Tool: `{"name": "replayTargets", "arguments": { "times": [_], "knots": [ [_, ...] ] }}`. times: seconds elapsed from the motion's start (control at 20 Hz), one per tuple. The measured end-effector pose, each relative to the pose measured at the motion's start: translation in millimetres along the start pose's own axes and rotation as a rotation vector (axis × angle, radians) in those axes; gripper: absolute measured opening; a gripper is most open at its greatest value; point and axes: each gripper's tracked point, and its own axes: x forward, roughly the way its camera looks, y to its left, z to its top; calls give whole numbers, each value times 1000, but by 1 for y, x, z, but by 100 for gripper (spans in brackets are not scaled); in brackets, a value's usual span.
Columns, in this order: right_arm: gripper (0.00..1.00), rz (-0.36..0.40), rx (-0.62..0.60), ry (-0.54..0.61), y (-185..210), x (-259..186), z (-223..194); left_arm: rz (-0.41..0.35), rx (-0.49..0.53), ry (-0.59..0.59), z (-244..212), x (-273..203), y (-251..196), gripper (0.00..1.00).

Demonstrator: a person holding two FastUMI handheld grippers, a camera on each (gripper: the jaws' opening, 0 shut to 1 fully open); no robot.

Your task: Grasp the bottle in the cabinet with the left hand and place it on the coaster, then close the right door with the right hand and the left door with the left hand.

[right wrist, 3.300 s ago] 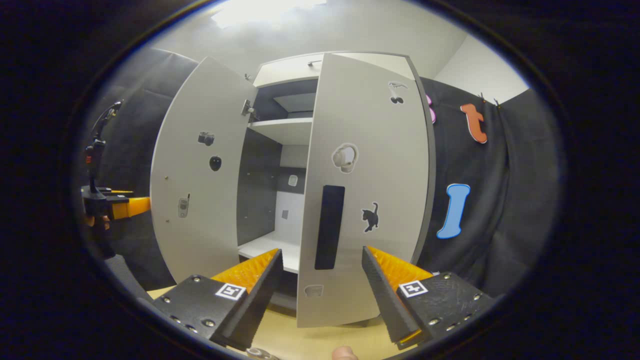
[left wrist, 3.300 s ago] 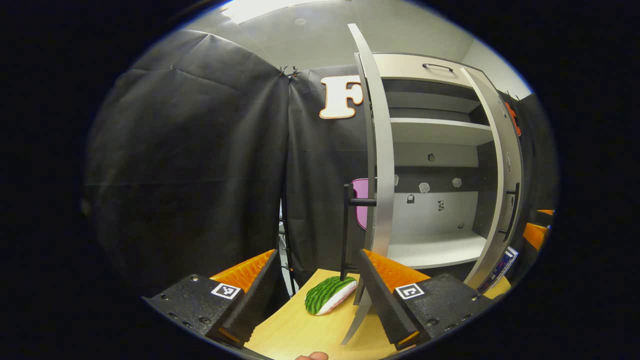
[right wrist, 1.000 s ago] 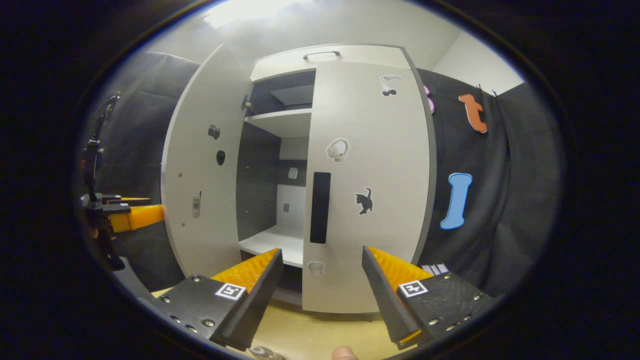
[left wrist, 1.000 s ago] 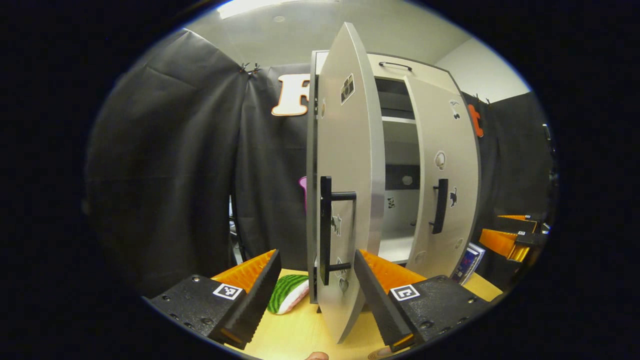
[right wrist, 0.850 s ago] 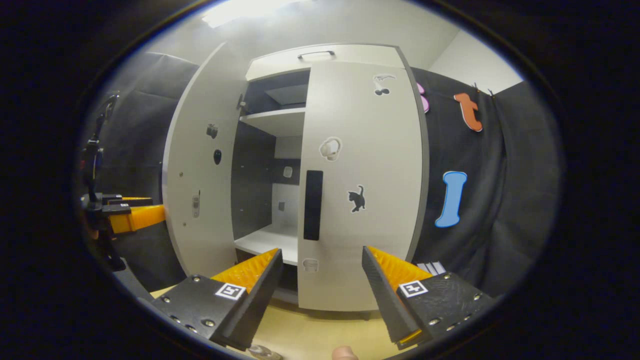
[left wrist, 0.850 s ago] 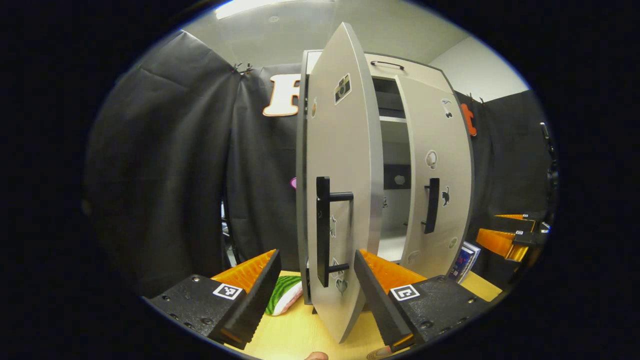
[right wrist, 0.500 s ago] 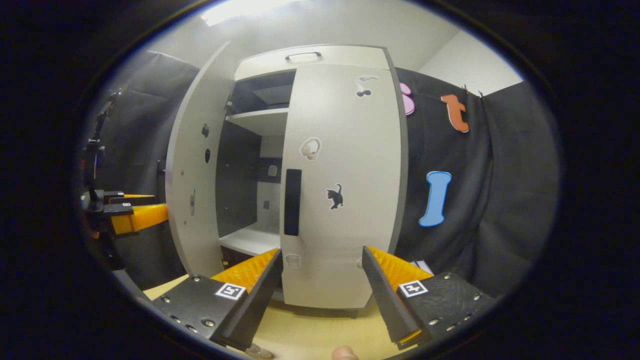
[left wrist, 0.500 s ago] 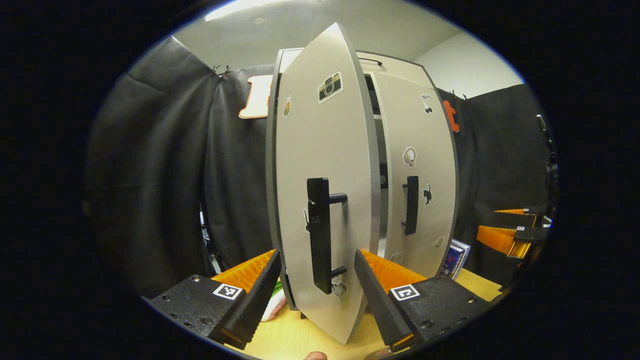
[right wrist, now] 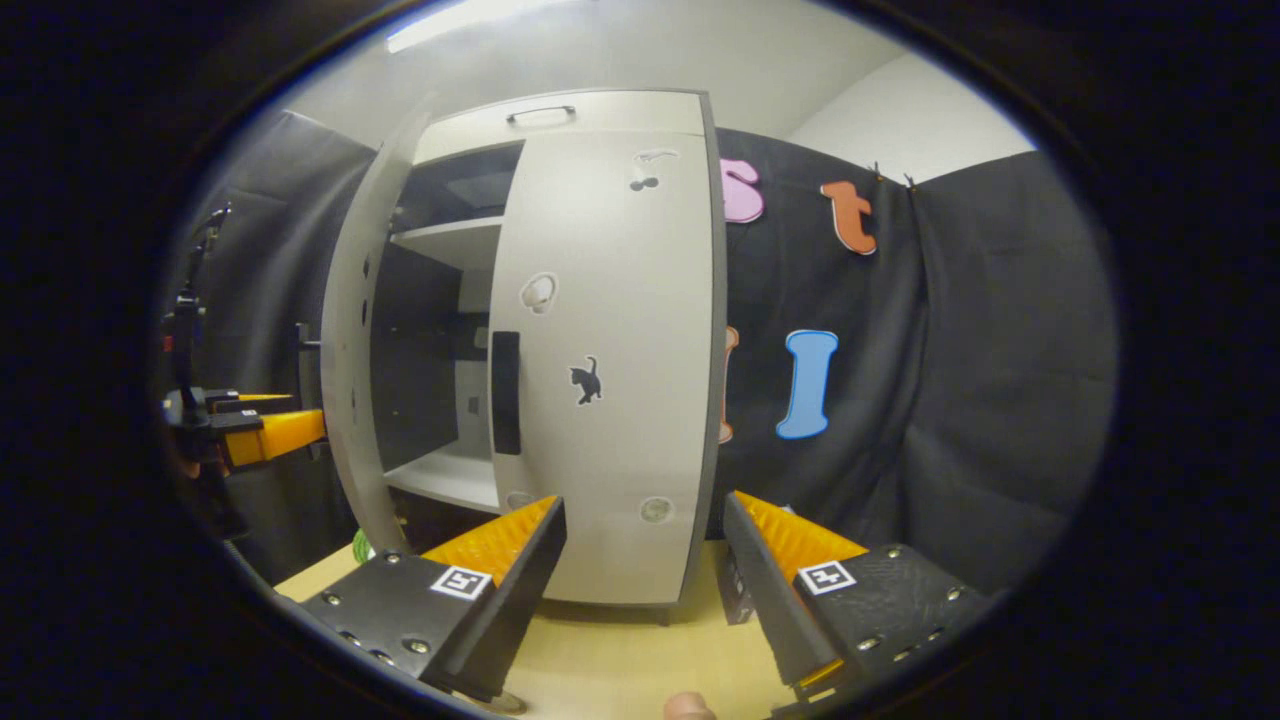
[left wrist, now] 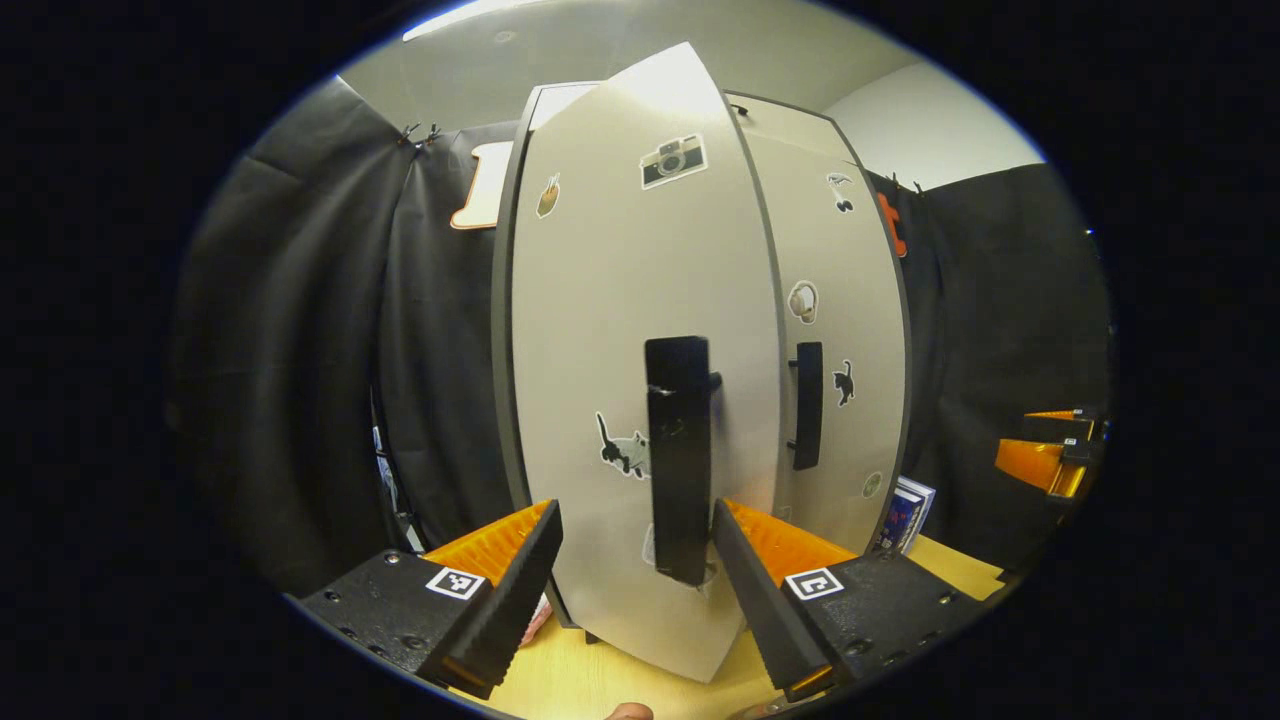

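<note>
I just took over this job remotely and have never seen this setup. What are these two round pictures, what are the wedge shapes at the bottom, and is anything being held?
Each picture comes from a camera riding on a handheld two-finger gripper. The wedges at the bottom are that gripper's own fingers. In the left gripper view, the left gripper is open, right up at the left door with that door's handle between its fingers; nothing is clamped. In the right gripper view, the right gripper is open and holds nothing, facing the right door, which looks closed. The left door stands ajar there, showing shelves. The cabinet stands on a wooden table.
</note>
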Motion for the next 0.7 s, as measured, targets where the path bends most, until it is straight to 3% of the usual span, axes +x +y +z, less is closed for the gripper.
{"name": "replayTargets", "arguments": {
  "times": [0.15,0.7],
  "knots": [
    [96,-20,-8,1,-8,-4,-1,-45,-54,0,-3,16,-16,100],
    [99,-145,-39,0,-58,-31,-2,-121,-103,9,-4,59,-41,100]
  ]
}}
